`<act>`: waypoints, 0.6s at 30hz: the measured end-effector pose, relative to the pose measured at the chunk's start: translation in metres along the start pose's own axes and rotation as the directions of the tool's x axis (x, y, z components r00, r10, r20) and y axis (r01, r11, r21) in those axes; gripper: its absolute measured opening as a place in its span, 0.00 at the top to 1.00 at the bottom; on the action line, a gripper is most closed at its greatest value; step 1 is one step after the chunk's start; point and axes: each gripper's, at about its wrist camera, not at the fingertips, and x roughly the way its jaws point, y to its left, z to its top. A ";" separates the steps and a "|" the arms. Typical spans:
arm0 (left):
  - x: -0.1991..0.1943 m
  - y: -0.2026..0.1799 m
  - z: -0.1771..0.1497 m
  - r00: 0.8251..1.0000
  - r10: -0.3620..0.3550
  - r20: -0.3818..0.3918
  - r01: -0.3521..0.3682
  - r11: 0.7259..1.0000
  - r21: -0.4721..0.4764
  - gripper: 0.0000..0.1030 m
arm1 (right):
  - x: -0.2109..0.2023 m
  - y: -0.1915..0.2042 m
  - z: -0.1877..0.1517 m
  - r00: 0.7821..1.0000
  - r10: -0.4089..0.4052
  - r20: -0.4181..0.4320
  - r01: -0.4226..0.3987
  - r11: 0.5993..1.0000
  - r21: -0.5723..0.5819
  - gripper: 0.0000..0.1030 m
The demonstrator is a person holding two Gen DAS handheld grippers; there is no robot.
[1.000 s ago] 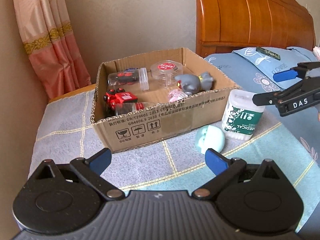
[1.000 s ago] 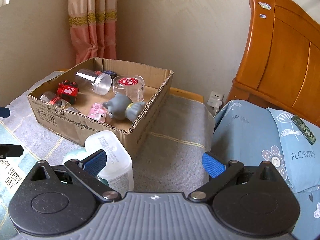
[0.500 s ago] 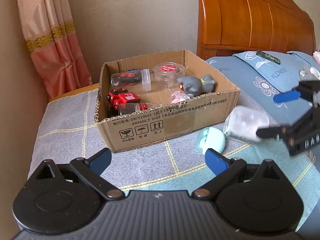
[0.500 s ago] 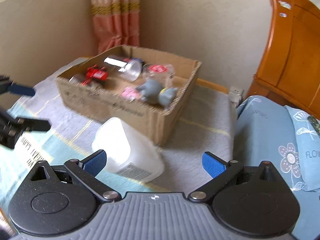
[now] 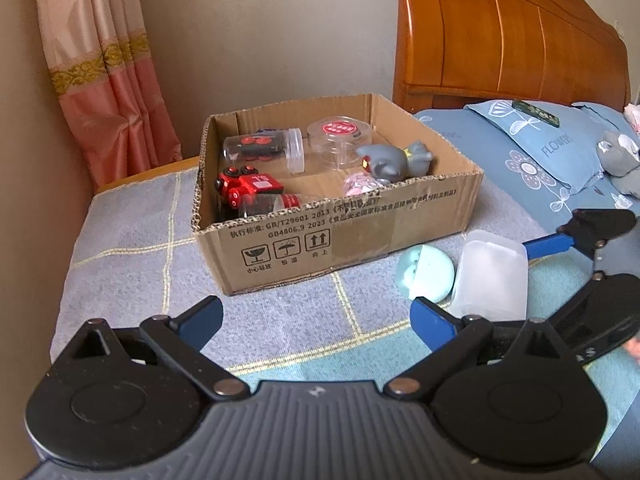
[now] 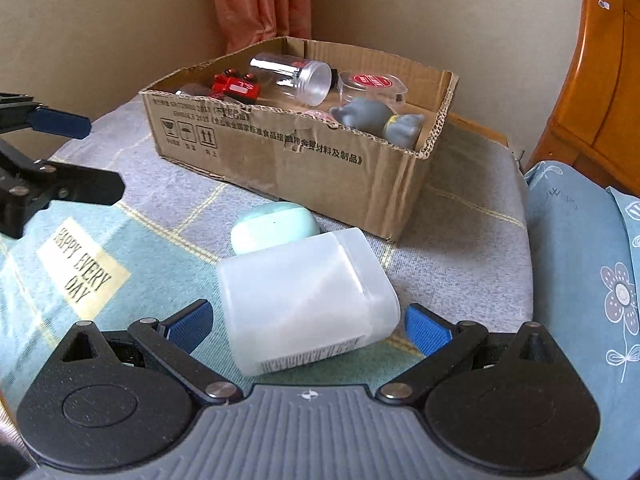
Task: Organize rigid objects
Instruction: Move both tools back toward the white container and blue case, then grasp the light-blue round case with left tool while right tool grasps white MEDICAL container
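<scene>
Pink curtain (image 5: pixel 108 80), wooden headboard (image 5: pixel 500 36), flowered blue pillow (image 5: pixel 536 148)

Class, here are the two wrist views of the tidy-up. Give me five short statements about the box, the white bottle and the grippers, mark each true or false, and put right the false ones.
1. The white bottle lies on its side on the blanket, between the open fingers of the right gripper. True.
2. The cardboard box is empty. False: it holds a red toy truck, clear jars and a grey toy figure, among other things.
3. The mint green case sits inside the box. False: it lies on the blanket outside the box, next to the bottle.
4. The left gripper is open and holds nothing. True.
5. The bottle stands upright. False: it is tipped over.
</scene>
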 end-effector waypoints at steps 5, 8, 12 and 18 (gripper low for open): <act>0.007 -0.002 -0.001 1.000 -0.011 -0.018 0.011 1.000 0.021 0.03 | 0.011 -0.009 -0.005 1.000 -0.022 0.000 0.022 0.997 0.070 0.00; 0.014 -0.007 0.000 0.999 -0.025 -0.031 0.026 0.999 0.042 0.03 | 0.012 -0.019 -0.012 0.999 -0.034 0.002 0.034 0.994 0.108 0.00; 0.028 -0.019 0.006 0.998 -0.042 -0.047 0.046 0.994 0.099 0.03 | 0.011 -0.029 -0.022 0.996 -0.088 0.012 0.085 0.988 0.132 0.00; 0.056 -0.035 0.017 0.994 -0.095 -0.060 0.102 0.988 0.119 0.03 | 0.007 -0.031 -0.030 0.994 -0.099 0.045 0.092 0.987 0.130 0.00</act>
